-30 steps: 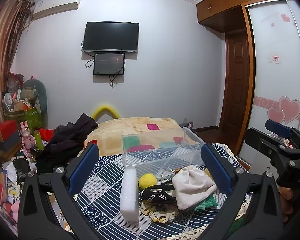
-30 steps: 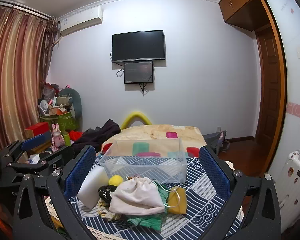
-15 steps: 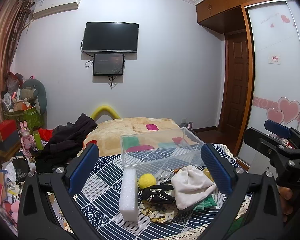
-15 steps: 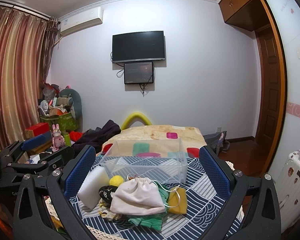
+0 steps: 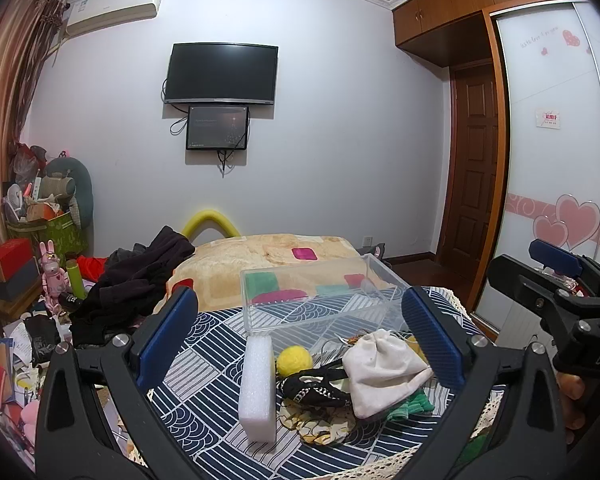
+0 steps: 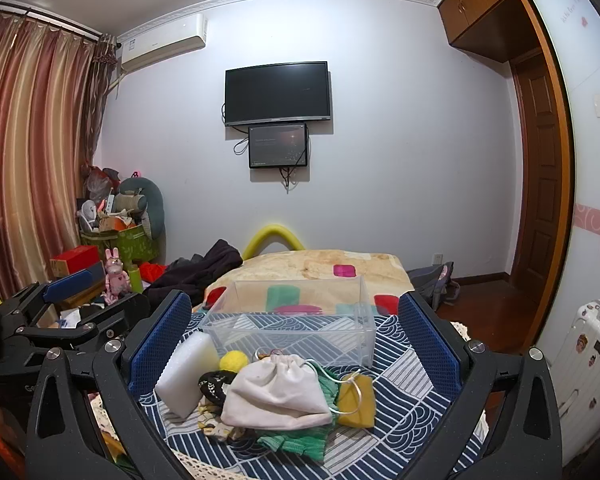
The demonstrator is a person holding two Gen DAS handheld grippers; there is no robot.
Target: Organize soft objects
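A pile of soft things lies on the blue patterned cloth [image 5: 204,356] in front of an empty clear plastic box [image 5: 324,300] [image 6: 296,320]: a white foam block [image 5: 258,388] [image 6: 188,376], a yellow ball [image 5: 294,360] [image 6: 234,360], a black patterned piece [image 5: 316,388], a white drawstring pouch [image 5: 384,368] [image 6: 280,392], a green cloth [image 6: 296,438] and a yellow sponge [image 6: 358,400]. My left gripper [image 5: 300,336] is open and empty, above the pile. My right gripper [image 6: 296,340] is open and empty, framing the pile and box.
Behind the box a beige blanket [image 5: 260,256] covers the bed, with dark clothes [image 5: 136,276] at its left. Boxes, toys and clutter [image 5: 32,264] crowd the left floor. A wardrobe [image 5: 560,160] and door stand right; a white suitcase [image 6: 584,364] stands near the right gripper.
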